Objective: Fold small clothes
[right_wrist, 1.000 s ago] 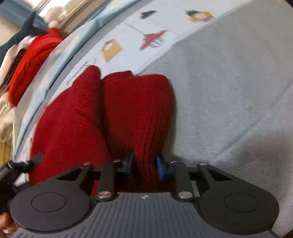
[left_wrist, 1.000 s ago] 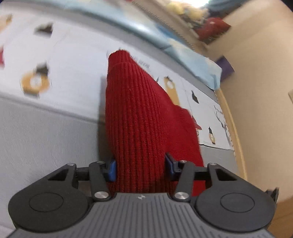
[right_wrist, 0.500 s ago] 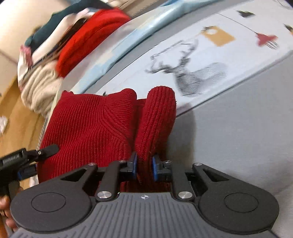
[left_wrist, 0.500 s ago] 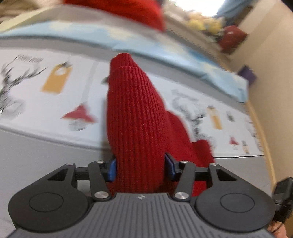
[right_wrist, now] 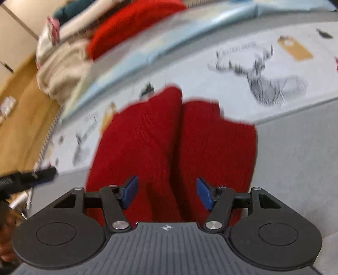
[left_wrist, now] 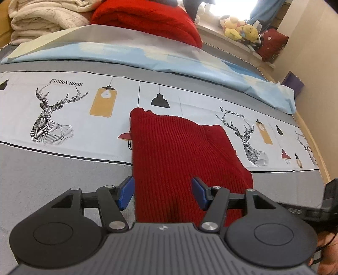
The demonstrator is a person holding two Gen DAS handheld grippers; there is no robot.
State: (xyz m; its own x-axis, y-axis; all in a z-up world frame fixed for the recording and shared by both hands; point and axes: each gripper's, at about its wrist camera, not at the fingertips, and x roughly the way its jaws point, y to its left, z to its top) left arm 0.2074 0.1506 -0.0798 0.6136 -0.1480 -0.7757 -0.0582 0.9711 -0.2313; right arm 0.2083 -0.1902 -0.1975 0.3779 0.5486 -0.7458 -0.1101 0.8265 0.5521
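Observation:
A red ribbed knit garment [left_wrist: 179, 152] lies folded flat on the printed bed sheet [left_wrist: 63, 110]. My left gripper [left_wrist: 162, 192] hovers over its near left edge. Its jaws are opening: the left blue pad [left_wrist: 126, 191] sits just off the cloth and the right pad [left_wrist: 198, 193] over it, neither pressing. In the blurred right wrist view the same garment [right_wrist: 169, 137] shows two side-by-side folds. My right gripper [right_wrist: 166, 194] is above its near end, jaws opening, pads clear of the knit. Each gripper's tip shows at the edge of the other's view.
At the bed's far end lie a light blue sheet [left_wrist: 147, 57], cream blankets [left_wrist: 42, 21] and a red bundle [left_wrist: 147, 19]. Plush toys [left_wrist: 240, 29] sit on a ledge. A beige wall [left_wrist: 316, 63] and wooden bed rail [left_wrist: 312, 143] bound the right side.
Both grippers held raised folds of the red garment before. They have swung across the bed and spread their jaws, and the garment now lies flat and released.

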